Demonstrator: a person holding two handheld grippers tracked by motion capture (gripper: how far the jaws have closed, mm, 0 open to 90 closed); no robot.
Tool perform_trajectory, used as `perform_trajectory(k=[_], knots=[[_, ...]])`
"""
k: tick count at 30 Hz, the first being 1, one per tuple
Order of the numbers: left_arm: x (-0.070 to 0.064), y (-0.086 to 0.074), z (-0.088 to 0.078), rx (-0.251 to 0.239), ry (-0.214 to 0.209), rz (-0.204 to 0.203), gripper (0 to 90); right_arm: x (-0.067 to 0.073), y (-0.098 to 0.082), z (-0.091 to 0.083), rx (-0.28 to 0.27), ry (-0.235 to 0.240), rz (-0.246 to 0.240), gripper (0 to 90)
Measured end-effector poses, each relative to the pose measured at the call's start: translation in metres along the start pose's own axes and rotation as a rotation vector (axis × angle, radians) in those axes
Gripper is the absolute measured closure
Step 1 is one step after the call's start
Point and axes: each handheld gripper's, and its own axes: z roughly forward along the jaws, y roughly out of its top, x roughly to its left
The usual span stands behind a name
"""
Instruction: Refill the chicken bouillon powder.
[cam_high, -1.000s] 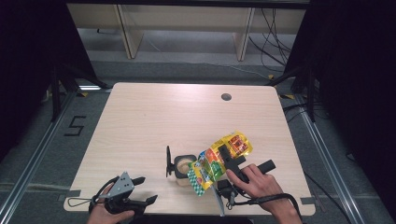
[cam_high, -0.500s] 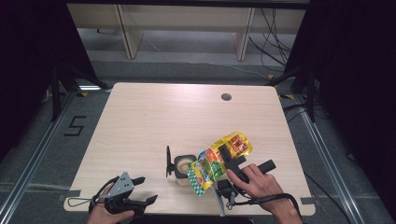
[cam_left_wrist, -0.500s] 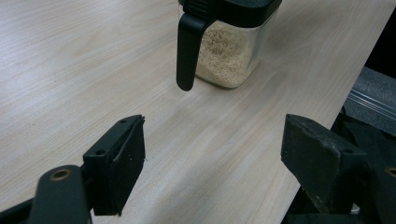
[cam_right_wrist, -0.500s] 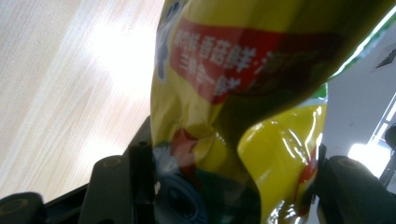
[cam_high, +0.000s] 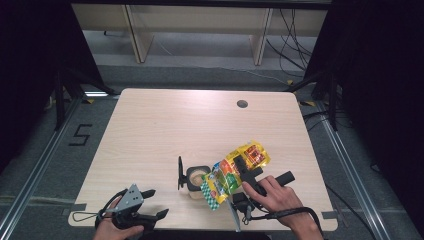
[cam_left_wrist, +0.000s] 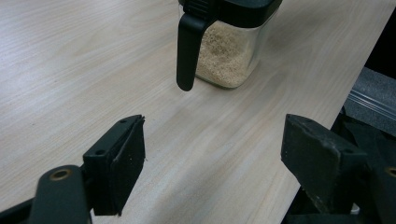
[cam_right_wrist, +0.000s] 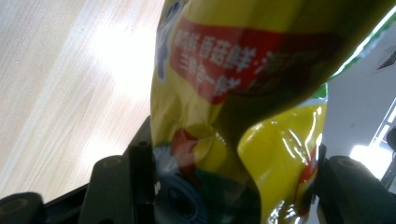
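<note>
A: On the wooden table nothing has changed since a second ago. The glossy, crinkled yellow seasoning bag stays tilted over the glass jar of pale granules, so the pouring goes on.

B: And the grippers?

A: The right gripper is clamped on the bag; the left gripper rests spread apart, holding nothing.

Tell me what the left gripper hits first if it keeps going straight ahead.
Probably the clear jar of pale granules: its black handle hangs nearest, ahead of the open left gripper. Only bare table lies between, though depth is uncertain.
</note>
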Motion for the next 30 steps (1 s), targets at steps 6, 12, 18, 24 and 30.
perform_trajectory(k=[6, 12, 18, 24, 30], knots=[[0.0001, 0.0000, 0.0000, 0.001, -0.001, -0.001, 21.6, 0.0010, 0.0005, 0.0005, -0.004, 0.006, 0.006, 43.1], [0.0004, 0.0000, 0.0004, 0.000, -0.005, -0.001, 21.6, 0.0004, -0.0001, 0.0002, -0.001, 0.002, 0.007, 43.1], [0.0004, 0.0000, 0.0004, 0.000, -0.006, -0.001, 21.6, -0.0006, -0.0003, 0.0004, -0.008, 0.003, 0.000, 43.1], [0.0001, 0.0001, -0.0002, -0.002, -0.001, -0.001, 21.6, -0.0015, -0.0012, 0.0004, 0.000, 0.005, -0.019, 43.1], [-0.0006, 0.0000, 0.0002, -0.007, -0.002, -0.007, 21.6, 0.0000, -0.0011, 0.0002, -0.004, 0.001, 0.011, 43.1]])
